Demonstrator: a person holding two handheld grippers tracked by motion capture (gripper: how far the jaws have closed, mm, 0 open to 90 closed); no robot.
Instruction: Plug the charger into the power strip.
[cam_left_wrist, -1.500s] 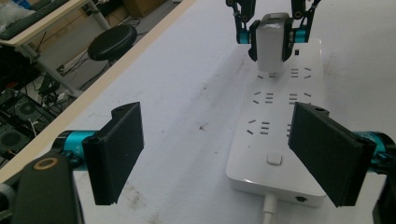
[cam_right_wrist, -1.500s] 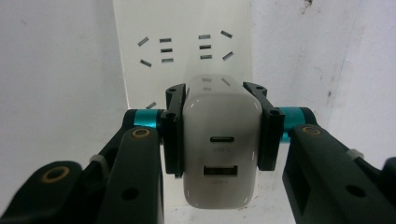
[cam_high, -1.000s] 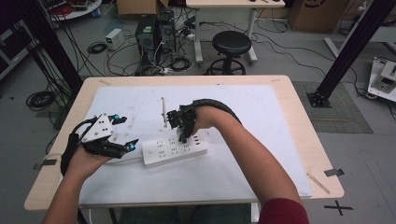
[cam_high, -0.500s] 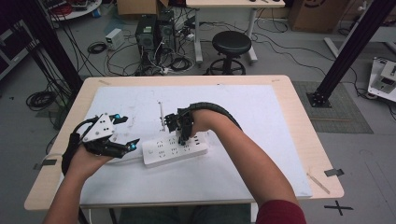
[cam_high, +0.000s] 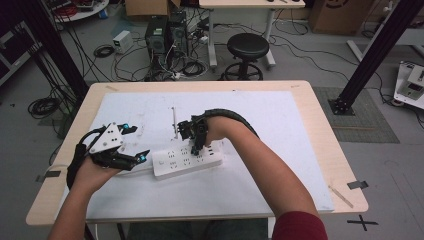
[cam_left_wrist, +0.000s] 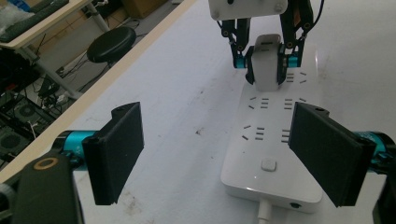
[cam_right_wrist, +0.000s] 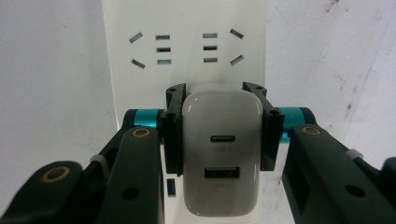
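White and long, a plastic power strip (cam_high: 187, 159) lies a bit below the middle of the high view, on a big white sheet (cam_high: 280, 130) that covers the pale wooden table (cam_high: 325, 135). It has rows of little socket slots on top and a white cord coming out of its left end.

A small white charger block (cam_right_wrist: 221, 156) with two ports on its back sits on the strip, near the strip's right half. The right gripper (cam_high: 196, 141) holds this block tight, one black jaw on each side of it. In the right gripper view the block fills the gap between the jaws, in the lower middle of the frame, with empty slots above it. I think its prongs are in the strip, but they are hidden under the block, so I can't be sure.

The left gripper (cam_high: 134, 142) is at the left of the high view, by the strip's cord end. Its jaws stand wide apart and hold nothing. In the left gripper view one black pad (cam_left_wrist: 119, 151) hangs over the sheet and the other over the strip's edge, near a small square button (cam_left_wrist: 268, 164).

A thin pale stick (cam_high: 173, 121) lies on the sheet just above the strip. A black round stool (cam_high: 248, 47) stands on the floor beyond the table.
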